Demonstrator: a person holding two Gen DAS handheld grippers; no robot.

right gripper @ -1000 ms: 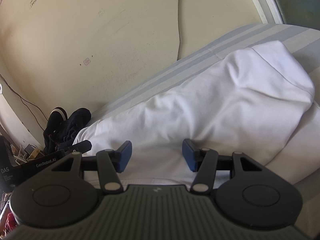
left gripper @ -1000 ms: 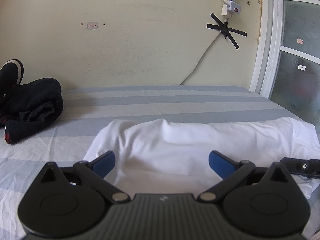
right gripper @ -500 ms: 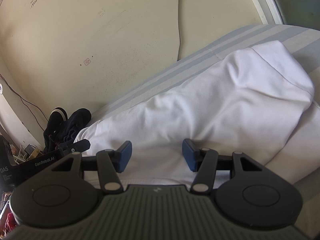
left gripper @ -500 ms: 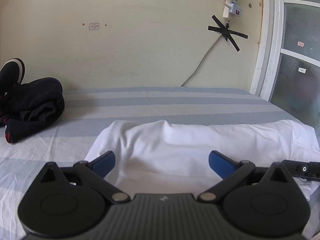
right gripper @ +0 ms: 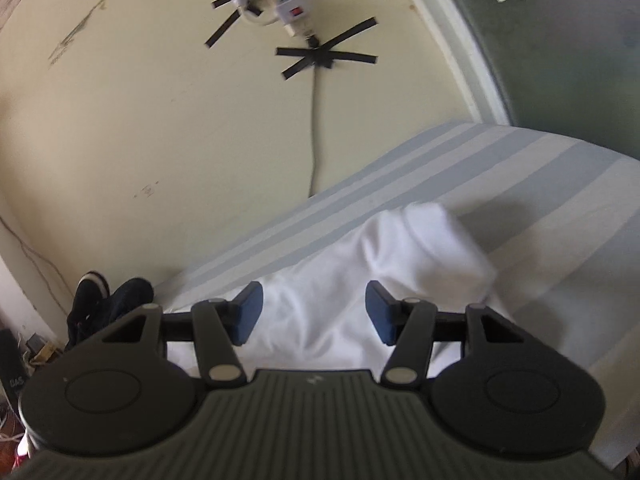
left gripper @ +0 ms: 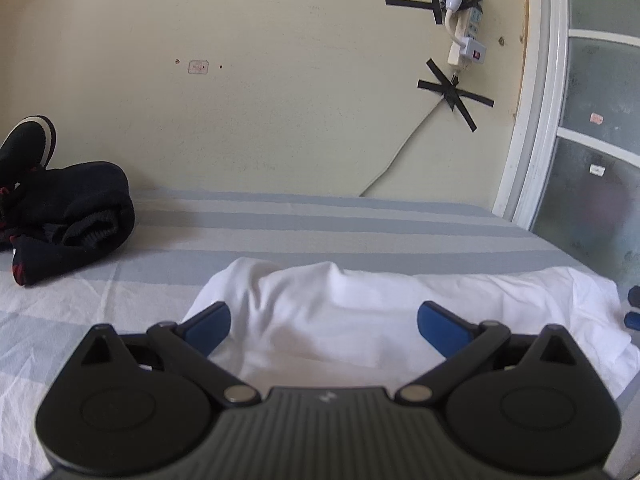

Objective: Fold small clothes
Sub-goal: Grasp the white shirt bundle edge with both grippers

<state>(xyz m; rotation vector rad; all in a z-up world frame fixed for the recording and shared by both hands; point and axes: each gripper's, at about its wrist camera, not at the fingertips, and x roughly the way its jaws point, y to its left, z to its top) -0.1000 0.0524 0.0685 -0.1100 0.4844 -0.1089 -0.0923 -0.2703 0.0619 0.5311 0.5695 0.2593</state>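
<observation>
A white garment lies folded over on the striped bed, bunched into a soft ridge. It also shows in the right wrist view, with a sleeve end sticking out to the right. My left gripper is open and empty, its blue pads wide apart just above the garment's near edge. My right gripper is open and empty above the garment's near part. The right gripper's blue tips show at the far right edge of the left wrist view.
The bed has a blue and white striped sheet and meets a cream wall. Dark clothes are piled at the back left. A taped power strip and cable hang on the wall. A window frame stands on the right.
Both grippers have drawn back and up from the garment, staying open. The right gripper moved most; its view now shows more wall and bed, and the garment looks smaller.
</observation>
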